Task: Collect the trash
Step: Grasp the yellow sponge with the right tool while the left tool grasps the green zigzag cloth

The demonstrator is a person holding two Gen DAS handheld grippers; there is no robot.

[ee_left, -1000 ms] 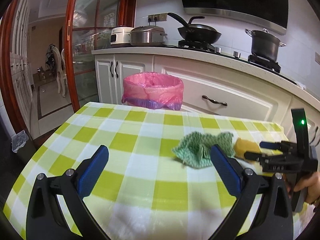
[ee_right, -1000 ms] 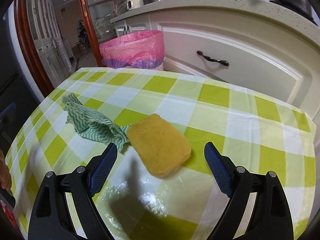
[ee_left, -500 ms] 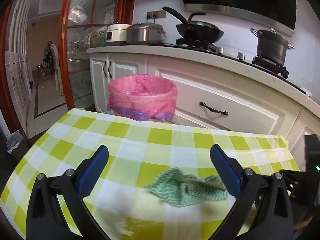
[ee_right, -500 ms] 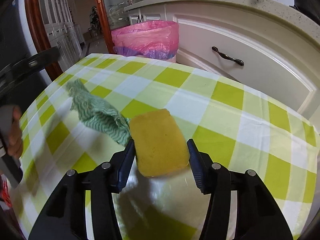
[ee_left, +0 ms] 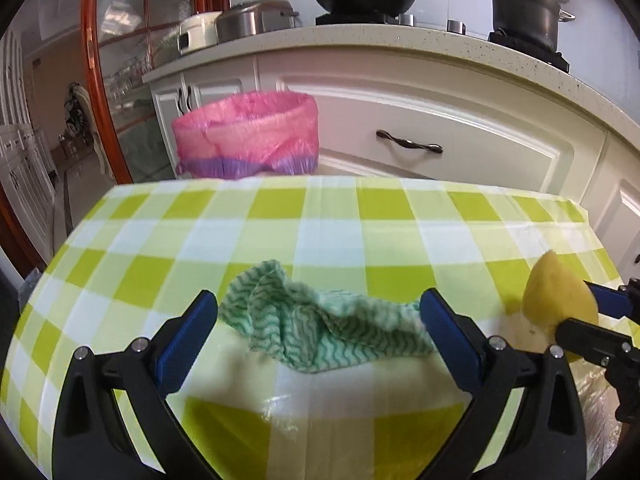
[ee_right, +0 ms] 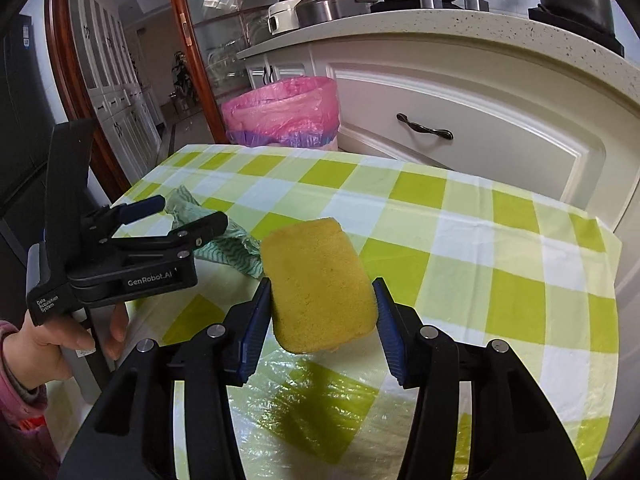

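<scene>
The table (ee_left: 120, 240), covered with a green-and-white checked cloth under clear plastic film, carries both pieces of trash, and beyond its far edge, toward the far left corner, stands the trash bin (ee_left: 246, 136) lined with a pink bag. The bin is off the table and well apart from both tools, so I think the main risk is in the carry: anything that slips on the way can fall on the floor between the table edge and the bin. The green dishcloth (ee_left: 316, 328) lies crumpled near the near edge of the table, in the middle, between the blue pads of the left gripper (ee_left: 318, 334), whose jaws stand wide and do not press on it. If this gripper closes too high, it may catch only a fold, and the loose end can drag or pull free. The yellow sponge (ee_right: 320, 284) is toward the near right corner, lifted off the cloth and tilted, and the right gripper (ee_right: 322, 304) has it clamped between its pads at its near end only. It is soft, so I judge that a quick swing can make it turn or slide out. The two tools are also near each other, and they could collide if both move toward the bin together.
</scene>
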